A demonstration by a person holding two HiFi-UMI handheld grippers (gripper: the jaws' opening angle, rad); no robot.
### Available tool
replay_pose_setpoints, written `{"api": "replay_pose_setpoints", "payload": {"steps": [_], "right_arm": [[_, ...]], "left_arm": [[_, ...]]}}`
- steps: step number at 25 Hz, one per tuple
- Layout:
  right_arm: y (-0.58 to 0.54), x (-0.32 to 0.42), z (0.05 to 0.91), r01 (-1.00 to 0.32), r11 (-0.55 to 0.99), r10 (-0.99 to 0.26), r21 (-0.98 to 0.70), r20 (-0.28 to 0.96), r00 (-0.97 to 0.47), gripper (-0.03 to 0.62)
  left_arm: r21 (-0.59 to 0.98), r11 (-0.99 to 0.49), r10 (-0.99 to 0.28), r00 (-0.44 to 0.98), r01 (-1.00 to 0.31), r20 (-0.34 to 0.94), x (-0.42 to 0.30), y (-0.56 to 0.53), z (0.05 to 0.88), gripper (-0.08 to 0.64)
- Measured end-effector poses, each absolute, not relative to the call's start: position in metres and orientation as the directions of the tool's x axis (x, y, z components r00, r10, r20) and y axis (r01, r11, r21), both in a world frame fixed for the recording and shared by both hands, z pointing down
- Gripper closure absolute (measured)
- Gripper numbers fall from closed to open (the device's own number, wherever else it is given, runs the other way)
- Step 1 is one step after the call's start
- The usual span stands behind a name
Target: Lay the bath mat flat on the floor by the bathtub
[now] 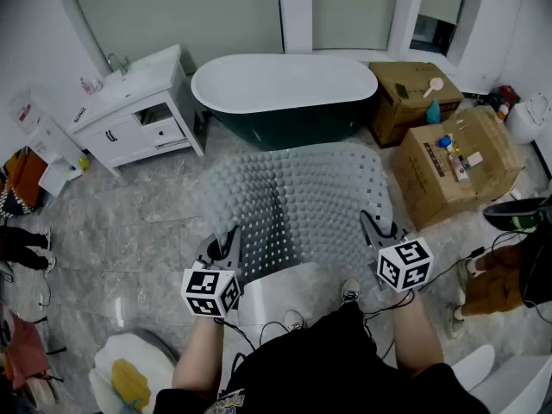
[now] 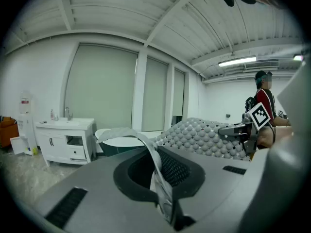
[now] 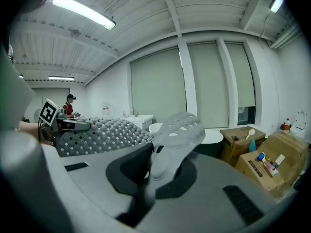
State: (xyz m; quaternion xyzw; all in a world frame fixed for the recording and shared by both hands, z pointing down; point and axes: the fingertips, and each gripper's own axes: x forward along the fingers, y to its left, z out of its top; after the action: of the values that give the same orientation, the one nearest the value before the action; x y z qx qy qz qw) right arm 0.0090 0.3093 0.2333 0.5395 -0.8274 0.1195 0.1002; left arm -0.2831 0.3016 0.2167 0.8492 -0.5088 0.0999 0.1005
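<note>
Grey studded bath mat [image 1: 297,201] at frame centre, held arched above floor [image 1: 147,222], far edge near dark-green bathtub [image 1: 285,93] at top centre. Left gripper [image 1: 226,247] pinching near-left corner, right gripper [image 1: 373,229] pinching near-right corner. Open floor left of mat. Count: 1 mat, 1 tub, 2 grippers, 2 cardboard boxes [image 1: 457,166] crowding right, 1 white vanity [image 1: 138,115] upper left.

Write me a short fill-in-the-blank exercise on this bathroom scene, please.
1. The left gripper and the right gripper are each shut on an edge of the grey ___.
2. It is arched, not yet flat, in front of the dark green ___.
3. In the head view, two cardboard ___ stand at the right, with small items on top.
Missing words: bath mat; bathtub; boxes.
</note>
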Motion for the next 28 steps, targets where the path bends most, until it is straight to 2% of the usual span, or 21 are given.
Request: {"api": "replay_pose_setpoints", "payload": {"steps": [15, 28], "right_arm": [[0.304, 0.010, 0.232, -0.910, 0.402, -0.863, -0.101, 0.290, -0.414, 0.563], [0.276, 0.046, 0.238, -0.904, 0.412, -0.851, -0.116, 0.307, -0.427, 0.563]], "left_arm": [[0.064, -0.458, -0.844, 0.456, -0.887, 0.282, -0.281, 0.297, 0.216, 0.531], [0.076, -0.441, -0.845, 0.442, -0.894, 0.302, -0.244, 0.274, 0.223, 0.531]]}}
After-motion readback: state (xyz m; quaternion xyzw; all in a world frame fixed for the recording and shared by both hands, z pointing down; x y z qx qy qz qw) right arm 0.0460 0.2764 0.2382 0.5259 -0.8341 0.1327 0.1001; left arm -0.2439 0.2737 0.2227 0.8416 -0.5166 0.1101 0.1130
